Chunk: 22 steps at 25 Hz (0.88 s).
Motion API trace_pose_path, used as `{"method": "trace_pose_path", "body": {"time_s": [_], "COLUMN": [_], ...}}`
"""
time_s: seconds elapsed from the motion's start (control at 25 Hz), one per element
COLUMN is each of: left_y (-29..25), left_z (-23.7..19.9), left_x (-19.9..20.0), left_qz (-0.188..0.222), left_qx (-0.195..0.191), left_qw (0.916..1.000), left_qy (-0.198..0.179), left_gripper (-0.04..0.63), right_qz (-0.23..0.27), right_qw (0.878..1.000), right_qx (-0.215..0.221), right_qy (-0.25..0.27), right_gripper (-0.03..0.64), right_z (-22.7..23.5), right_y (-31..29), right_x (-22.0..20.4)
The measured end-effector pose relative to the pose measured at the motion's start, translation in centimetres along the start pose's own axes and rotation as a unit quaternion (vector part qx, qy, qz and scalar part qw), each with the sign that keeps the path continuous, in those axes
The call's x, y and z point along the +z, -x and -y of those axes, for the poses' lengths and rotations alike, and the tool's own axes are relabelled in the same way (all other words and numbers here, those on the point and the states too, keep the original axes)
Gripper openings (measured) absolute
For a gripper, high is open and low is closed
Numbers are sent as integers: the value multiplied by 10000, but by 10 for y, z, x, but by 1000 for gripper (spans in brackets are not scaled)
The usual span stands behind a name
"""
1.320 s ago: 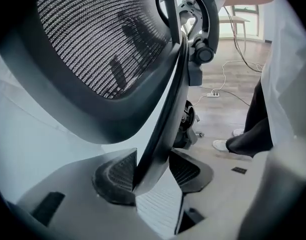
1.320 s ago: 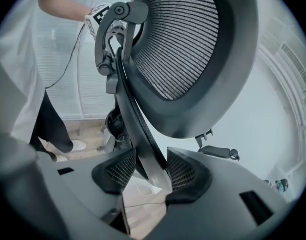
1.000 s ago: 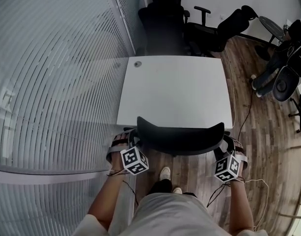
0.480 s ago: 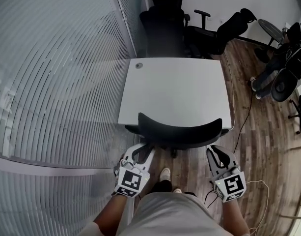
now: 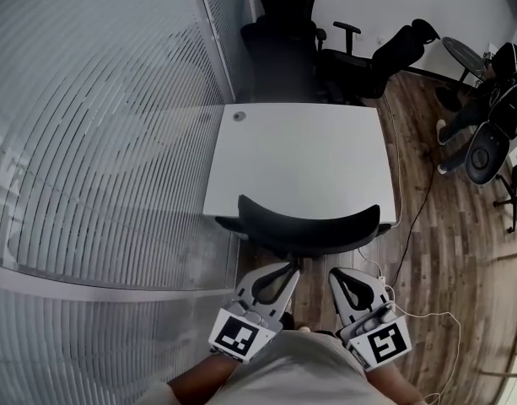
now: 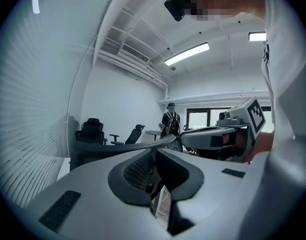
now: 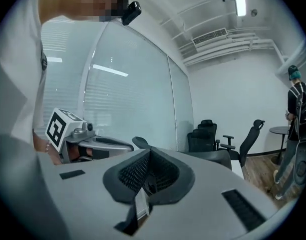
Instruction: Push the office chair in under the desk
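Both tongs are held close in against the person's waist, side by side and roughly level, tips pointing forward. The left tongs have just been closing, and their jaws now meet with nothing between them. The right tongs have closed likewise, jaws together and empty.

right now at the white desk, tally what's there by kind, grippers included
desk: 1
office chair: 1
round cap in the desk top: 1
grippers: 2, left gripper and right gripper, jaws have just been closing, nothing between them
total: 5
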<state>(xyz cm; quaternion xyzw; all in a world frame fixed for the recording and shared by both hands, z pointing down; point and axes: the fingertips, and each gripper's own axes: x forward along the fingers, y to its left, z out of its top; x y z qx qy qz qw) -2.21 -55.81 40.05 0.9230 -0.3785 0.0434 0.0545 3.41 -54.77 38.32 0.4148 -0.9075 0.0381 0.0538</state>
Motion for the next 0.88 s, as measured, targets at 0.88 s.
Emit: {"method": "trace_pose_path", "body": {"time_s": [0.88], "left_y": [0], "left_z": [22], "left_x": [25], "left_qz": [338], "left_qx": [-102], "left_qw": [9994], "left_qy": [10], "left_gripper": [41], "right_qz": [15], "right_qw": [9999], "right_qx": [-35], "right_qy": [94], "right_gripper": [29], "right_z": [-1], "right_y": [9], "right_x": [7]}}
